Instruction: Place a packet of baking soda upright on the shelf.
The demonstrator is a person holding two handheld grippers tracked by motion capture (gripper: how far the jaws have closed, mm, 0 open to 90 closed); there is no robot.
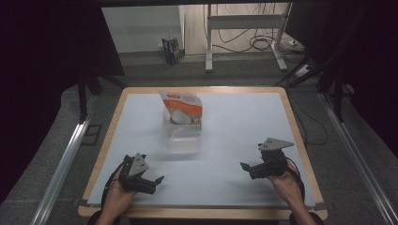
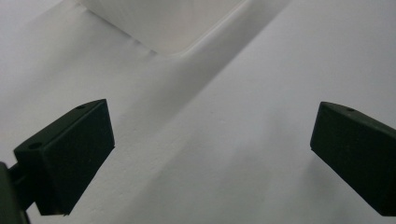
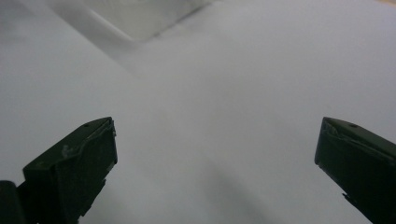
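Trouble could come from the clear plastic tub [image 1: 182,136] itself: it is nearly see-through against the white table cover [image 1: 234,183], so a claw could misjudge its rim and nudge it. It sits mid-table, with an orange-and-white pouch [image 1: 182,105] propped in its far end, likely to tip out if the tub is knocked. Both the left gripper [image 1: 149,183] and right gripper [image 1: 249,168] rest near the front edge, well apart from the tub, jaws spread wide and empty.
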